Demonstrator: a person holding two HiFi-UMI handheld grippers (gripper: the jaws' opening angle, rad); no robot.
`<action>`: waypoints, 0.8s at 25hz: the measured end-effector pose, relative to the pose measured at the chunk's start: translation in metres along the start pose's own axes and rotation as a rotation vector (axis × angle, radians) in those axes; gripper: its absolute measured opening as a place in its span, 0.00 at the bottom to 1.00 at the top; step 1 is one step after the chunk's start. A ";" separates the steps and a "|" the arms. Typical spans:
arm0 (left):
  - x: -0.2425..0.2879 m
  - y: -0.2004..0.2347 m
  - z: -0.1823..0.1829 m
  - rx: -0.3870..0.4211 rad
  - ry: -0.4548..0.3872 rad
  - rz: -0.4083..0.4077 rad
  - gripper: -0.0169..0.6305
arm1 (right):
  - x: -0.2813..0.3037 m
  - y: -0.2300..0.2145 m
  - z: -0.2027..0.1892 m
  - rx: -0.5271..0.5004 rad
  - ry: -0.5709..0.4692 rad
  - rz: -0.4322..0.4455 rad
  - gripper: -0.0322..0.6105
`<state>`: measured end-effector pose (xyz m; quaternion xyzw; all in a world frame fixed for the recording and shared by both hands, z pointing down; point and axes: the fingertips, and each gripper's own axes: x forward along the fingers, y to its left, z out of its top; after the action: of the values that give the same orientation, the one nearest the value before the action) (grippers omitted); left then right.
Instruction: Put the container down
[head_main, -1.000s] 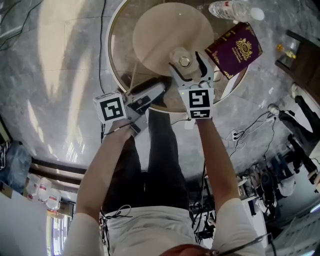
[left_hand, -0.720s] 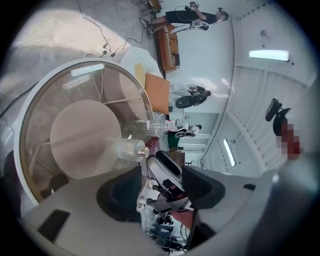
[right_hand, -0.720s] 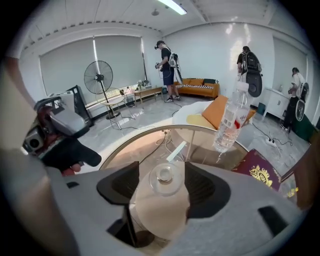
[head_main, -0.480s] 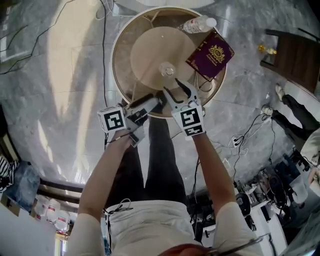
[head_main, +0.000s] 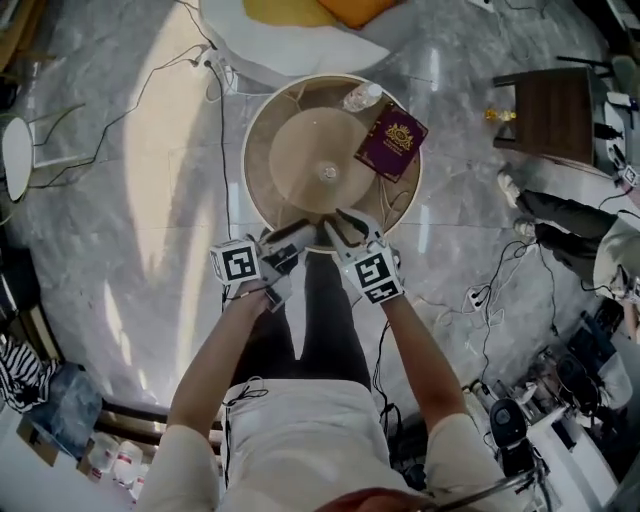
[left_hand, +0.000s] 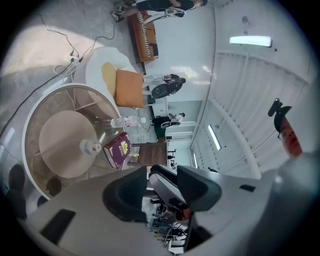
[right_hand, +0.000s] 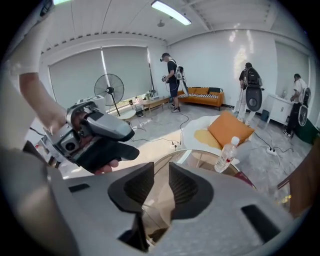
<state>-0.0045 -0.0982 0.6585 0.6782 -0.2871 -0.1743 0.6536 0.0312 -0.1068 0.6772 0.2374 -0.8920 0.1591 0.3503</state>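
The container (head_main: 328, 173), a small clear jar with a pale cap, stands upright at the middle of the round glass table (head_main: 262, 150); the left gripper view also shows the container (left_hand: 90, 147). Both grippers hover over the table's near edge, well short of the jar. My right gripper (head_main: 338, 218) has a narrow gap between its closing jaws and nothing in it; in its own view the right gripper (right_hand: 161, 170) is empty. My left gripper (head_main: 312, 232) is also closing, its jaws still wide apart and empty, as the left gripper (left_hand: 161, 172) shows in its own view.
A maroon book (head_main: 390, 141) and a lying water bottle (head_main: 362, 96) are on the table's far right side. Beyond the table sits a white seat with an orange cushion (head_main: 290, 25). A dark wood side table (head_main: 545, 110) stands to the right. Cables run over the marble floor.
The right gripper's jaws stood around the container a second ago; it has let go and drawn back toward me. Both grippers have pulled back and narrowed, and the head view has risen.
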 end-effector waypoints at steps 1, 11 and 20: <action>-0.005 -0.013 0.001 0.012 0.005 0.000 0.31 | -0.011 0.006 0.011 0.012 -0.013 -0.005 0.18; -0.058 -0.149 -0.014 0.108 0.056 -0.079 0.17 | -0.127 0.046 0.092 0.145 -0.118 -0.110 0.08; -0.099 -0.221 -0.024 0.125 0.073 -0.098 0.08 | -0.229 0.077 0.126 0.176 -0.175 -0.216 0.05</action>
<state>-0.0314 -0.0225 0.4291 0.7370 -0.2398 -0.1629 0.6106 0.0677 -0.0279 0.4188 0.3746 -0.8710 0.1768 0.2640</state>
